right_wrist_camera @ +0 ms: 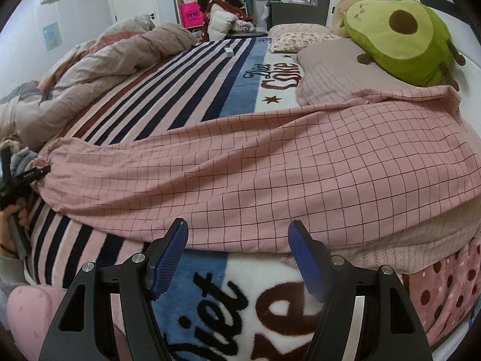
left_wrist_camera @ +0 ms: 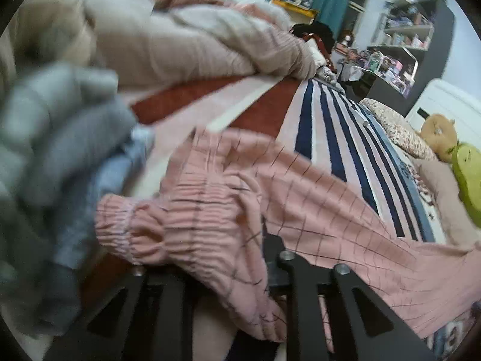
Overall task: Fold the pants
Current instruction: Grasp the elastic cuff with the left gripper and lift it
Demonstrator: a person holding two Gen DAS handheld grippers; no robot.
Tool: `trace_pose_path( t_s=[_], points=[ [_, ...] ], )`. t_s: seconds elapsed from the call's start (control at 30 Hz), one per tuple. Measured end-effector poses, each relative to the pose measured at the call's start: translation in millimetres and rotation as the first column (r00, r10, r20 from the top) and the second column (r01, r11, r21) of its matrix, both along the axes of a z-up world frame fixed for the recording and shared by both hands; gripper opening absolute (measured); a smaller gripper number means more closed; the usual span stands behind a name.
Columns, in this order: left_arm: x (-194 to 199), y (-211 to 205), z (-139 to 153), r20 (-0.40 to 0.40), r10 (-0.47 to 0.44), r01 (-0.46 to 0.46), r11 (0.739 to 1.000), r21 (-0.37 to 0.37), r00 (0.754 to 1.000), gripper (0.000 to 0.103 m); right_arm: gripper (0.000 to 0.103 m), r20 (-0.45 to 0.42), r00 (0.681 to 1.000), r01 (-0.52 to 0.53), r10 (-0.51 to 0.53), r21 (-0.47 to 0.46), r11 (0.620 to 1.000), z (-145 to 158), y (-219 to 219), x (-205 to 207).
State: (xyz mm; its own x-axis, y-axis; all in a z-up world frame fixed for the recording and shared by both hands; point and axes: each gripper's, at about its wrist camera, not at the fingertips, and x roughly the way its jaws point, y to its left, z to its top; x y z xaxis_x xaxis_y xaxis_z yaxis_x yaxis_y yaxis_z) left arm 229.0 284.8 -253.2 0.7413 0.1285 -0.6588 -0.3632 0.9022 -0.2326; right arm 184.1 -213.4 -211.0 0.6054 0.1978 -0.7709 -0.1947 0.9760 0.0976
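Observation:
Pink checked pants (right_wrist_camera: 255, 168) lie stretched across the striped blanket (right_wrist_camera: 168, 90), waistband at the left, legs running right over a pillow. In the left wrist view the gathered elastic waistband (left_wrist_camera: 192, 219) bunches over my left gripper (left_wrist_camera: 237, 273), which is shut on it; its fingertips are hidden under the cloth. The left gripper also shows at the far left of the right wrist view (right_wrist_camera: 36, 176). My right gripper (right_wrist_camera: 237, 240) is open and empty, its blue pads (right_wrist_camera: 168, 258) just short of the near edge of the pants.
A crumpled beige duvet (right_wrist_camera: 99, 60) lies at the back left. A green avocado plush (right_wrist_camera: 399, 36) and pillows (right_wrist_camera: 300, 36) sit at the bed's head. Grey and blue clothes (left_wrist_camera: 51, 156) are piled left of the waistband. A small white box (right_wrist_camera: 229, 51) lies on the blanket.

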Motion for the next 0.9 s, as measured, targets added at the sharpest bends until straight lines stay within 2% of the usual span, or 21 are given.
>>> trace_pose_path(
  t_s=[0.17,0.3,0.47,0.63,0.8,0.9],
  points=[
    [0,-10,29,0.039,-0.011,0.007,0.993,0.115,0.999,0.011,0.065,0.012,1.000,0.003,-0.003,0.010,1.000,5,-4,-5],
    [-4,-13,44,0.057,-0.019,0.009,0.987,0.157,0.998,0.010,0.065,0.031,1.000,-0.001,0.000,0.015,1.000,11,-7,-9],
    [-13,-2,59,0.080,-0.003,-0.010,0.986,0.167,0.997,0.009,0.065,0.038,0.999,-0.007,0.006,0.018,1.000,15,-7,-15],
    [-25,13,80,0.117,0.050,-0.076,0.971,0.226,0.992,0.007,0.065,0.046,0.999,-0.014,0.012,0.028,1.000,20,-7,-18],
    [-36,46,113,0.183,0.151,-0.197,0.943,0.268,0.971,0.007,0.065,0.060,0.998,-0.028,0.025,0.045,0.999,28,-1,-19],
    [-36,44,128,0.201,0.129,-0.183,0.942,0.282,0.971,0.007,0.065,0.077,0.996,-0.041,0.038,0.042,0.998,32,4,-22]
  ],
)
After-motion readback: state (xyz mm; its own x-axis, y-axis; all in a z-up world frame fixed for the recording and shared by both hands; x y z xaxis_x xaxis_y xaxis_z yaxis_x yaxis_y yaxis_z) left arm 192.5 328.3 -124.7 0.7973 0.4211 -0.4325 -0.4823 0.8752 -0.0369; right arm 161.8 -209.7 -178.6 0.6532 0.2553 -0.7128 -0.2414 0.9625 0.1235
